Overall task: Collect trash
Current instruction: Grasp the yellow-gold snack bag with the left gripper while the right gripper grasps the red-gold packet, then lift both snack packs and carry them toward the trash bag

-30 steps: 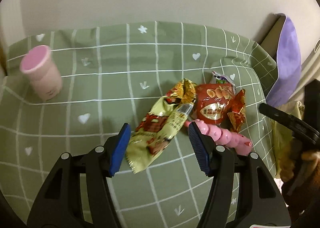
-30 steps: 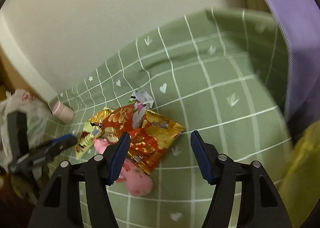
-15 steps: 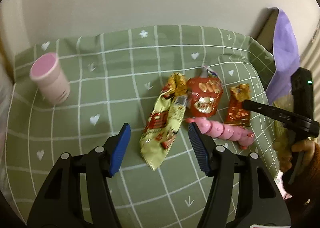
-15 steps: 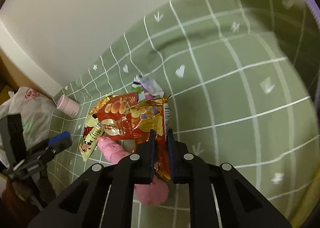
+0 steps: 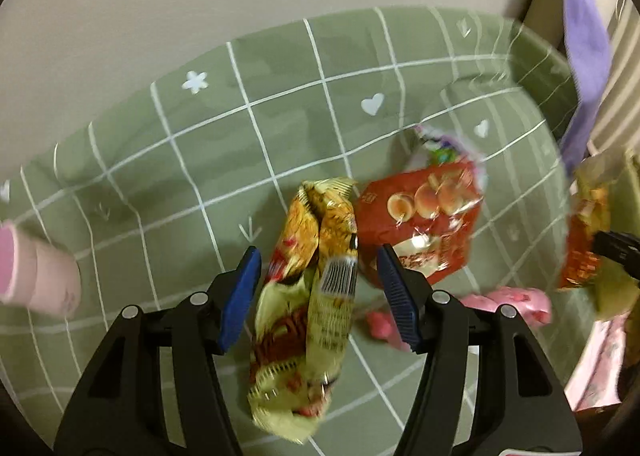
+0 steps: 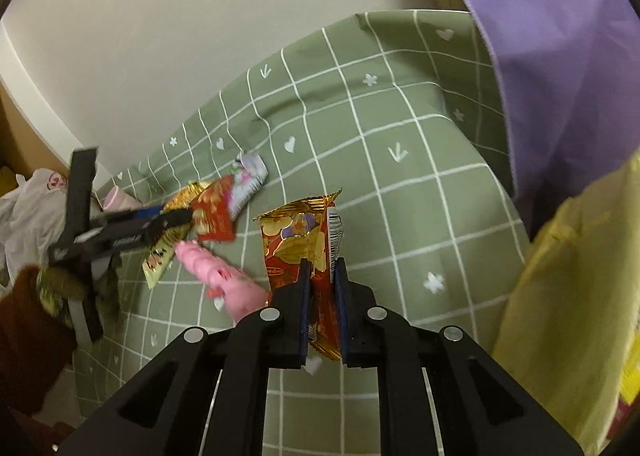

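On a green grid-patterned tablecloth (image 5: 280, 104) scattered with snack litter, the left gripper (image 5: 316, 296) hangs with jaws apart astride a long yellow crinkled foil wrapper (image 5: 308, 296), pads not yet pressing. To its right lies a red foil biscuit packet (image 5: 420, 224), a pink ridged plastic toy (image 6: 224, 280) nearer. The right gripper (image 6: 322, 296) is clamped on a small red-and-gold foil sachet (image 6: 300, 240), lifted clear. Such wrappers look light, limp and slippery; a pinch across the crumpled middle should hold best. A pink paper cup (image 5: 36, 276) stands far left.
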`<action>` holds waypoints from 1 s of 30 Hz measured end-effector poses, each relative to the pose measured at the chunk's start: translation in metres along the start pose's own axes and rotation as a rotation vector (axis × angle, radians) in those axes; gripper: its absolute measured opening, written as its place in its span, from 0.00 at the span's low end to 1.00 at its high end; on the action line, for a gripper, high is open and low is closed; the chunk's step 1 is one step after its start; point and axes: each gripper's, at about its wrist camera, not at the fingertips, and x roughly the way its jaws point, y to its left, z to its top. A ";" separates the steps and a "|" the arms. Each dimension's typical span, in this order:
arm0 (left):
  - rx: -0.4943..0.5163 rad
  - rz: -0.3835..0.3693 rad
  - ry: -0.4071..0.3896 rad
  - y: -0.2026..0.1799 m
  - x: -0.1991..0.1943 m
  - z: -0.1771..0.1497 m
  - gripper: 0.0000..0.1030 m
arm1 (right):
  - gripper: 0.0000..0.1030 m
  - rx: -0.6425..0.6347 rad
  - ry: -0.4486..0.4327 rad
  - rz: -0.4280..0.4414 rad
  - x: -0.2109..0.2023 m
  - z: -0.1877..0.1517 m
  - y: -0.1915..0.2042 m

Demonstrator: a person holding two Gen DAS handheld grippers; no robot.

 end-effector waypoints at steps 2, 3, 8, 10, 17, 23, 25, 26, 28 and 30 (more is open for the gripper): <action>0.000 0.018 0.023 0.000 0.006 0.006 0.49 | 0.12 0.001 -0.002 -0.002 -0.003 -0.002 0.001; -0.008 0.015 0.026 0.001 0.006 0.008 0.43 | 0.12 0.000 -0.003 -0.004 -0.004 -0.003 0.000; -0.081 -0.009 -0.047 0.004 -0.025 0.006 0.34 | 0.12 -0.007 -0.024 -0.002 -0.012 -0.008 0.003; -0.107 -0.010 -0.076 0.005 -0.040 0.001 0.33 | 0.12 -0.011 -0.030 0.003 -0.011 -0.008 0.005; -0.229 -0.076 -0.213 0.007 -0.101 -0.015 0.33 | 0.12 -0.085 -0.078 0.002 -0.026 -0.008 0.030; -0.157 -0.023 -0.239 -0.018 -0.111 -0.015 0.34 | 0.12 -0.112 -0.121 -0.008 -0.048 -0.004 0.041; -0.167 -0.025 -0.175 -0.023 -0.098 -0.026 0.34 | 0.12 -0.105 -0.131 -0.009 -0.052 -0.005 0.041; -0.175 -0.040 -0.156 -0.021 -0.094 -0.035 0.34 | 0.12 -0.100 -0.138 -0.010 -0.056 -0.006 0.040; -0.182 -0.061 -0.119 -0.023 -0.083 -0.049 0.34 | 0.12 -0.089 -0.144 -0.011 -0.061 -0.009 0.037; -0.174 -0.072 -0.073 -0.027 -0.068 -0.063 0.34 | 0.12 -0.077 -0.141 -0.012 -0.063 -0.012 0.033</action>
